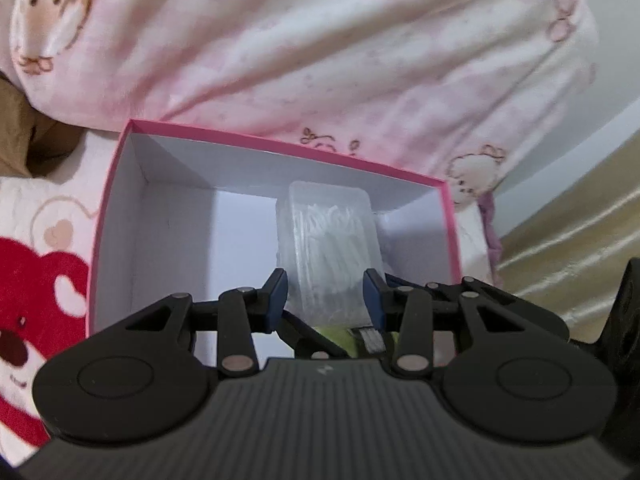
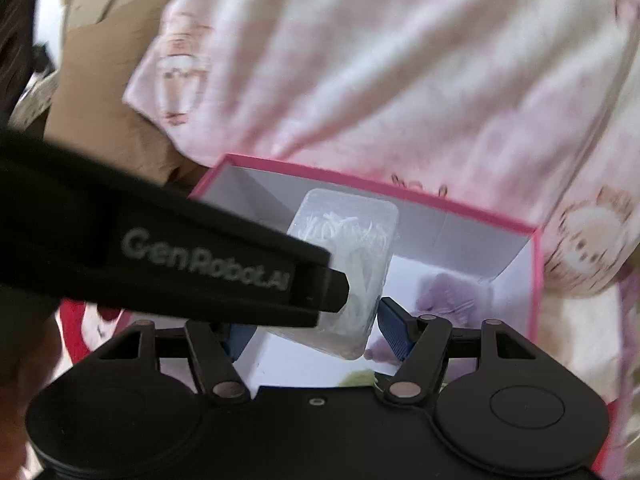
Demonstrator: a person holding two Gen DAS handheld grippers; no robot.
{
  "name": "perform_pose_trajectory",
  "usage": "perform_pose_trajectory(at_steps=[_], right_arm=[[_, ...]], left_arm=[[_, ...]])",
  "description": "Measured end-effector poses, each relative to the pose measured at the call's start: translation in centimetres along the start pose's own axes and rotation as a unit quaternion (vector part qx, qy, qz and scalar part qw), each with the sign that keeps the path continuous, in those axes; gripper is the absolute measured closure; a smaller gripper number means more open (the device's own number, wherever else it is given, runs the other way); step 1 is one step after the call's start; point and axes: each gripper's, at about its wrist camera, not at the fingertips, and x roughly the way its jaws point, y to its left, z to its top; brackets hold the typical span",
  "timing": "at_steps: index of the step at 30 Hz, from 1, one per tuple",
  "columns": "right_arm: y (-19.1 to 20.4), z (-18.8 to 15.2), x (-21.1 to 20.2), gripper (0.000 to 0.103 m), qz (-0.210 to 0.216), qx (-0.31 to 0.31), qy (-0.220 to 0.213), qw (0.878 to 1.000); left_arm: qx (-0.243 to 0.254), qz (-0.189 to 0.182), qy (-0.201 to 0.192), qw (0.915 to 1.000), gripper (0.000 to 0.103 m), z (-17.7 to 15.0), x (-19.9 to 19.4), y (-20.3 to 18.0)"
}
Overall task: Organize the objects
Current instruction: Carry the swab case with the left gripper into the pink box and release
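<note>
The left gripper (image 1: 325, 294) has its fingers (image 1: 276, 294) clenched on a clear plastic box (image 1: 332, 240) of white sticks, tilted over a pink-edged cardboard box (image 1: 280, 148) on the bed. The cardboard box has much free floor on its left side (the right part is less clear). The right gripper (image 2: 316, 326) is beside it with fingers (image 2: 394, 330) spread; whether they touch the plastic box I cannot tell. A pink blanket (image 1: 320, 48) lies against the far edge.
</note>
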Motion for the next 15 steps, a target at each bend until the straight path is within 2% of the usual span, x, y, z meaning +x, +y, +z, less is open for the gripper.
perform_pose_trajectory(at_steps=[5, 11, 15], right_arm=[[-2.1, 0.1, 2.9, 0.033, 0.02, 0.044, 0.026, 0.998], [-2.8, 0.2, 6.2, 0.033, 0.014, 0.056, 0.06, 0.997], [-3.3, 0.4, 9.0, 0.032, 0.02, 0.056, 0.079, 0.995]], left_arm=[[-0.005, -0.001, 0.024, 0.9997, 0.064, 1.0, 3.5, 1.1], [-0.021, -0.01, 0.046, 0.9987, 0.064, 1.0, 7.2, 2.6], [-0.028, -0.007, 0.048, 0.9984, 0.064, 1.1, 8.3, 3.6]])
